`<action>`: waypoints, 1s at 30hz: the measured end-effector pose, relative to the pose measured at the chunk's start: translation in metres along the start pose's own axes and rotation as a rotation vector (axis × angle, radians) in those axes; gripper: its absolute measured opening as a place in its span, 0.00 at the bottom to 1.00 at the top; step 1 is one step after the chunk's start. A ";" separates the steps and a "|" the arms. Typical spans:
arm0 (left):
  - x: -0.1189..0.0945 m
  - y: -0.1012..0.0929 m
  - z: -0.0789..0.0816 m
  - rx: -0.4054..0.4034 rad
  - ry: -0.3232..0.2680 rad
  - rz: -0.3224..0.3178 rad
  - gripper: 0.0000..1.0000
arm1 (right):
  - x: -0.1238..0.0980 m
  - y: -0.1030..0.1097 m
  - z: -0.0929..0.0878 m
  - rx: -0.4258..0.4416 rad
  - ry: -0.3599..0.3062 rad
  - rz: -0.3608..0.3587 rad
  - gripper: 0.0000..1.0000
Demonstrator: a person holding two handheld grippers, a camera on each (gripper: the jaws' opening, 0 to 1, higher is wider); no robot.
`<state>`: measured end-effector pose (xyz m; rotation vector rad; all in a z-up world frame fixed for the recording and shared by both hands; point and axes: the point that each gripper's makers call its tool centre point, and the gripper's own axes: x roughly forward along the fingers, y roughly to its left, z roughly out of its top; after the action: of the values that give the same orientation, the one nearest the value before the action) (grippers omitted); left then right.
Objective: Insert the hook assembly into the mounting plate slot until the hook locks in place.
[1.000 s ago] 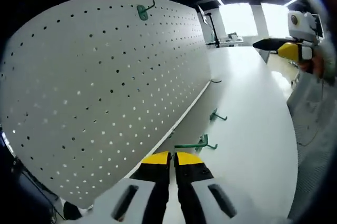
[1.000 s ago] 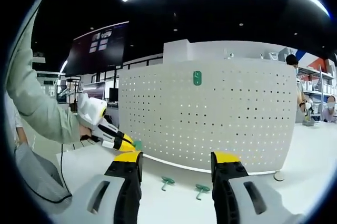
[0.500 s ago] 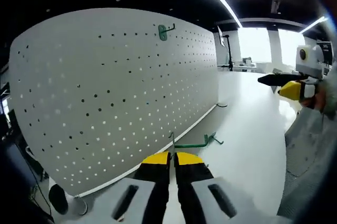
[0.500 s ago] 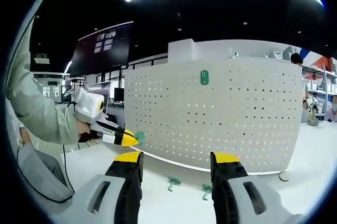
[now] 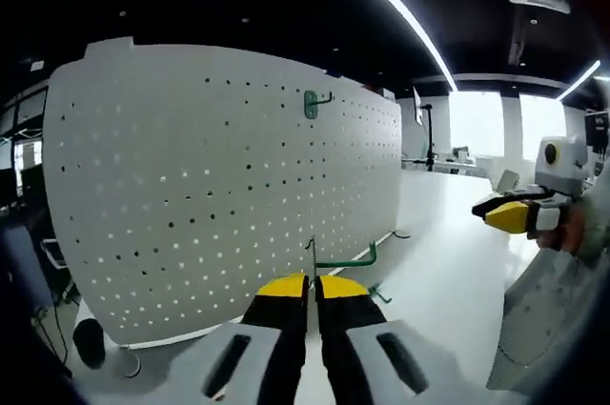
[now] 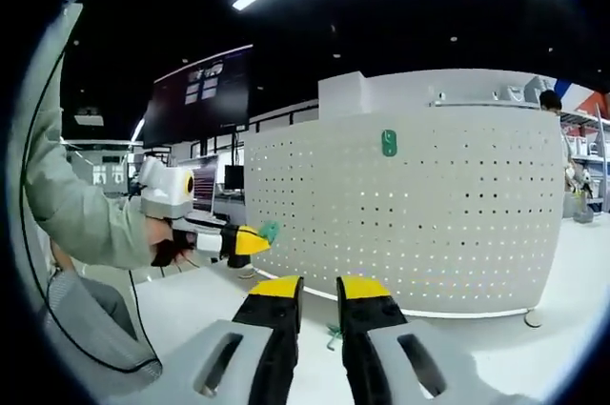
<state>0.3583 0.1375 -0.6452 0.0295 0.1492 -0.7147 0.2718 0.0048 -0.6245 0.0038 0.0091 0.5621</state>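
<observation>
The white pegboard mounting plate [image 5: 219,195] stands upright, and one green hook [image 5: 311,103] hangs high on it. My left gripper [image 5: 312,283] is shut on a green hook assembly [image 5: 345,259], held in the air a short way in front of the board's lower part. In the right gripper view the board [image 6: 429,214] carries that mounted hook [image 6: 389,143]. The left gripper [image 6: 250,239] holds its hook [image 6: 270,231] near the board's left edge. My right gripper [image 6: 320,286] is off the board, with only a narrow gap between its jaws and nothing in it.
A spare green hook [image 5: 379,295] lies on the white table [image 5: 448,281] by the board's foot, and a dark hook [image 5: 400,233] lies farther along. A green hook [image 6: 334,332] lies on the table between my right jaws. A person's sleeve [image 6: 76,195] is at the left.
The left gripper has risen with its hook, now level with the board's lower half. The right gripper's jaws have closed from wide apart to a narrow gap.
</observation>
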 end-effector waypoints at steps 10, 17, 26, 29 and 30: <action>-0.003 -0.030 0.023 -0.007 -0.071 -0.058 0.03 | 0.002 0.015 0.007 -0.022 0.009 0.045 0.14; -0.001 -0.052 0.031 -0.012 -0.095 -0.111 0.03 | 0.006 0.021 0.017 -0.024 -0.005 0.062 0.14; 0.003 -0.076 0.034 -0.004 -0.106 -0.176 0.03 | 0.012 0.024 0.027 -0.019 -0.027 0.074 0.14; 0.003 -0.082 0.037 -0.007 -0.113 -0.189 0.03 | 0.014 0.024 0.029 -0.014 -0.034 0.077 0.13; 0.003 -0.083 0.038 -0.007 -0.115 -0.193 0.03 | 0.015 0.024 0.030 -0.011 -0.034 0.076 0.13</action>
<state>0.3108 0.0702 -0.6062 -0.0337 0.0443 -0.9060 0.2718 0.0330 -0.5945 0.0036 -0.0276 0.6383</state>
